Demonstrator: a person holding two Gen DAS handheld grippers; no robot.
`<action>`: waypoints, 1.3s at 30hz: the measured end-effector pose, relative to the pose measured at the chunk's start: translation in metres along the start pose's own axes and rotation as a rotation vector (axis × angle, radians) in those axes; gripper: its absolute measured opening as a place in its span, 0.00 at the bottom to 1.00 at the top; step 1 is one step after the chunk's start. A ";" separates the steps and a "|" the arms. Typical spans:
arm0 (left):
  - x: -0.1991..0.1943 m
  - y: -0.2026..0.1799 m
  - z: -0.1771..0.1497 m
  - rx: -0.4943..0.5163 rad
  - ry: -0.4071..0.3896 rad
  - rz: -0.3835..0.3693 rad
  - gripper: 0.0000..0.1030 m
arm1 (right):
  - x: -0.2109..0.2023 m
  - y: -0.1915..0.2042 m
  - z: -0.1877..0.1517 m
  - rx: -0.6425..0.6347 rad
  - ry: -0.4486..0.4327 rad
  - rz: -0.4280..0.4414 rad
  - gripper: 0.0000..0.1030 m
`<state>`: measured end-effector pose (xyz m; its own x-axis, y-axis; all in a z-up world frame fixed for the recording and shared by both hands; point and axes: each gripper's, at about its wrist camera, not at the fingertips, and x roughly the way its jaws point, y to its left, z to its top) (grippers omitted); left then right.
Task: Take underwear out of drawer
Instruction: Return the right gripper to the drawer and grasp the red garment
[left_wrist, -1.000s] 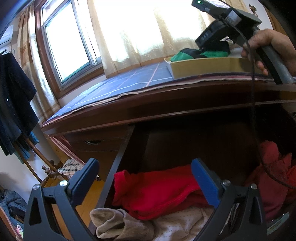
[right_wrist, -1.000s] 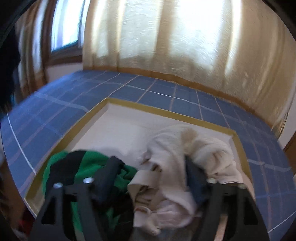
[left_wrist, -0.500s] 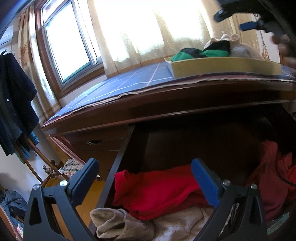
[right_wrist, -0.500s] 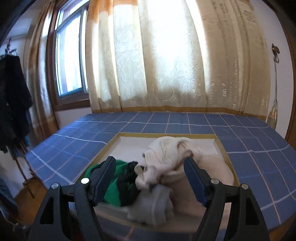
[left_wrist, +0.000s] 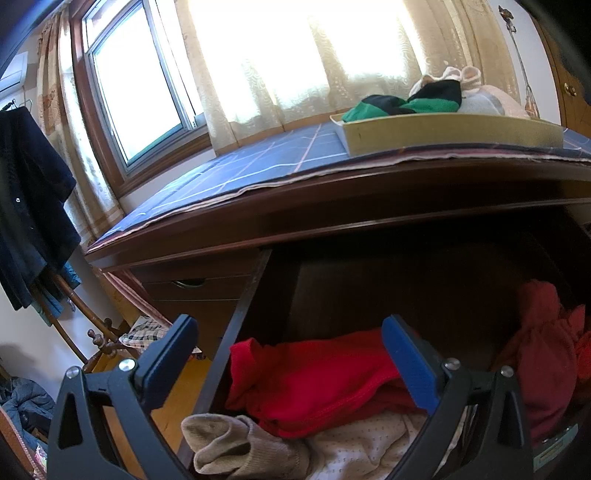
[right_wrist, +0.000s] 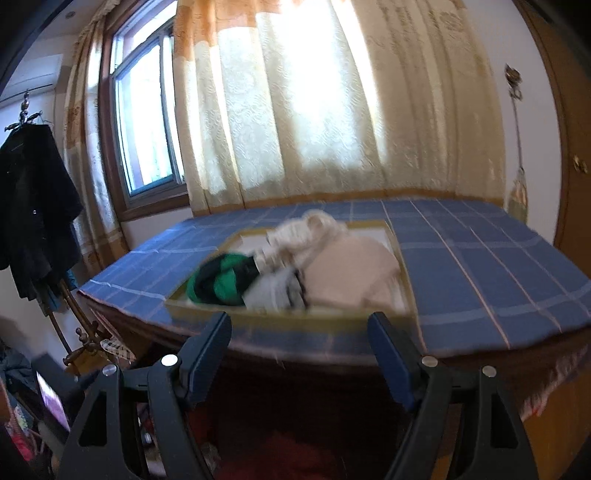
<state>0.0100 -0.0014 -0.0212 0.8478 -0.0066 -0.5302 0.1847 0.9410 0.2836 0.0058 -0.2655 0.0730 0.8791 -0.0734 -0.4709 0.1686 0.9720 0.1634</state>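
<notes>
Since the earlier frame we are seeing the right gripper (right_wrist: 299, 334) pulled back from the tray (right_wrist: 295, 315): a second ago its fingers were down among the pale clothes, and now it is hanging in front of the worktop (right_wrist: 480, 258) edge with its jaws standing wide and nothing between them. We are no longer finding it in the left wrist view, where it was showing above the tray before. Inside the tray a green and black garment (right_wrist: 221, 280) is lying beside a heap of white and beige clothes (right_wrist: 332, 258), blurred in this view. We are keeping the left gripper (left_wrist: 290, 341) where it was, spread wide and holding nothing, over the open drawer (left_wrist: 243, 321). Under it the underwear is lying in the drawer: a red piece (left_wrist: 317, 376) is resting on a dotted cream piece (left_wrist: 362, 443), a beige sock (left_wrist: 236, 446) is touching the front corner, and a darker red bundle (left_wrist: 543, 354) is sitting at the right
</notes>
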 end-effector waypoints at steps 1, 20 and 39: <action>0.000 0.000 0.000 0.000 0.000 0.000 0.98 | -0.004 -0.004 -0.008 0.012 0.012 -0.007 0.76; 0.000 0.003 0.000 -0.021 0.004 -0.012 0.99 | -0.051 -0.022 -0.070 -0.024 0.335 -0.019 0.76; -0.004 0.004 -0.003 -0.015 -0.011 -0.018 0.99 | 0.091 0.037 -0.143 -0.027 0.827 0.147 0.76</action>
<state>0.0056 0.0031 -0.0200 0.8498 -0.0271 -0.5264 0.1923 0.9458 0.2617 0.0286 -0.2043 -0.0878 0.2791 0.2314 -0.9320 0.0584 0.9646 0.2570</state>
